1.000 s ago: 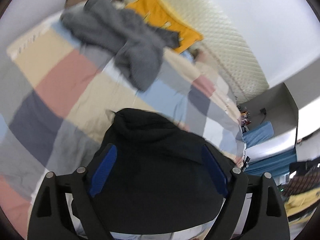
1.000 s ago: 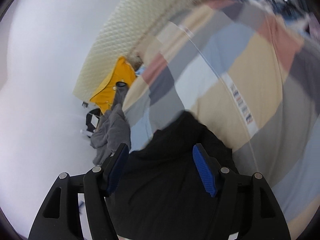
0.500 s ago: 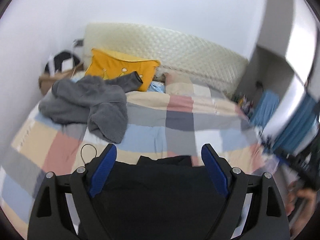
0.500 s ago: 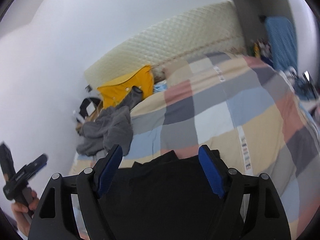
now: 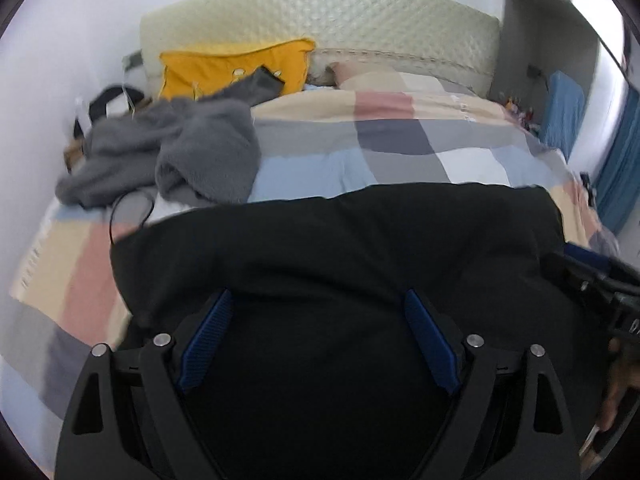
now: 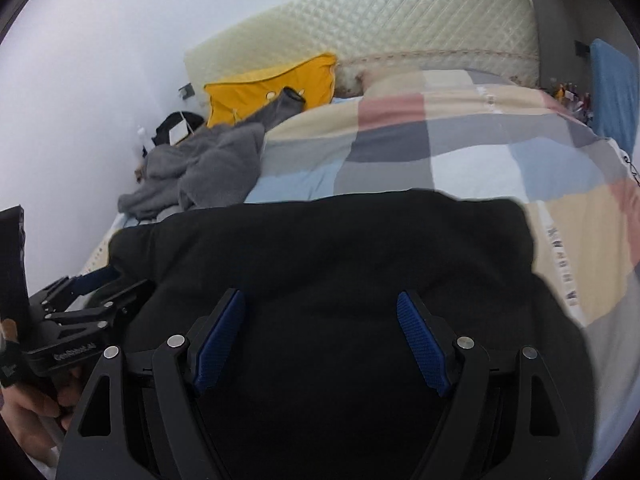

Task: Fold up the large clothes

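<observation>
We hold two grippers over a bed with a patchwork quilt (image 5: pixel 400 136). A large black garment (image 5: pixel 340 248) lies spread on the quilt's near end, directly beneath and ahead of both grippers, its long axis running left to right across us. Our left gripper (image 5: pixel 316 344) hangs over its left half, our right gripper (image 6: pixel 320 340) over its right half, each about equally near. Both sets of jaws stand wide apart, gripping nothing. A grey sweater (image 5: pixel 180 156) lies crumpled farther back, to the left.
</observation>
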Tool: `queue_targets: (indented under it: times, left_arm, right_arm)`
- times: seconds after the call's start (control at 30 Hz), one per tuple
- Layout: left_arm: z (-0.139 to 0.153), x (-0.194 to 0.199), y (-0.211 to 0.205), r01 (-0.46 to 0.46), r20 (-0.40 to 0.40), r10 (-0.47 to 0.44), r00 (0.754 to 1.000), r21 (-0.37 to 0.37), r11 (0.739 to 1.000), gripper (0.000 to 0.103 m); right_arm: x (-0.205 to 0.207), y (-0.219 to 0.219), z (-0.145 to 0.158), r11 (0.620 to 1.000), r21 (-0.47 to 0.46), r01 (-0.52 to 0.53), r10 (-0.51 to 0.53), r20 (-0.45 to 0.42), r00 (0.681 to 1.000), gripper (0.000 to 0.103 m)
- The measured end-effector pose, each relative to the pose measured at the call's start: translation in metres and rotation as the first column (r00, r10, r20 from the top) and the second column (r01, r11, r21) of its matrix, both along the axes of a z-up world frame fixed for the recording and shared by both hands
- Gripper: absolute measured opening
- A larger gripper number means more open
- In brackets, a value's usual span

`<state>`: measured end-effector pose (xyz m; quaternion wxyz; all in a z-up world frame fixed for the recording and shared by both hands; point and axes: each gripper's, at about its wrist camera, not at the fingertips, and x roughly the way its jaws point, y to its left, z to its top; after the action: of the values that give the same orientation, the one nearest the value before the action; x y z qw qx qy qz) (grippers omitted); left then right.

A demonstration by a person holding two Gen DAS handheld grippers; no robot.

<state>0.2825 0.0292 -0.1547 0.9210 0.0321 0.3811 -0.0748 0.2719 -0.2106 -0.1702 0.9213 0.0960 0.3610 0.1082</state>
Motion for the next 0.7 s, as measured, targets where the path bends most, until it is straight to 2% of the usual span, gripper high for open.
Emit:
queue_targets:
  times: [0.07,0.13,0.2,0.33,0.7]
  left_arm:
    - [-0.001,0.003,0.002,-0.014,0.019,0.014,1.0,-0.024,1.0,0.089]
    - [-0.004,0.008,-0.003,-0.028,0.039,0.028,0.999,-0.002,1.0,0.09]
    - [-0.008,0.014,-0.01,-0.051,0.054,0.049,0.997,0.036,0.998,0.09]
    - [-0.015,0.023,-0.01,-0.068,0.049,0.066,0.997,0.035,0.997,0.092]
    - [-0.035,0.042,-0.016,-0.085,0.033,0.082,0.996,0.091,0.992,0.096]
  right_arm:
    - [0.006,0.006,-0.006,1.0,-0.031,0.002,-0.001,0.024,1.0,0.083]
    - [0.014,0.01,-0.01,0.999,-0.052,0.001,0.0,0.023,1.0,0.086]
    - [0.021,0.009,-0.013,1.0,-0.027,-0.008,0.008,0.022,1.0,0.088]
    - [0.035,0.002,-0.023,0.999,0.021,-0.025,0.025,-0.01,1.0,0.094]
    - [0.051,0.015,-0.037,1.0,-0.026,-0.01,0.01,0.013,1.0,0.102]
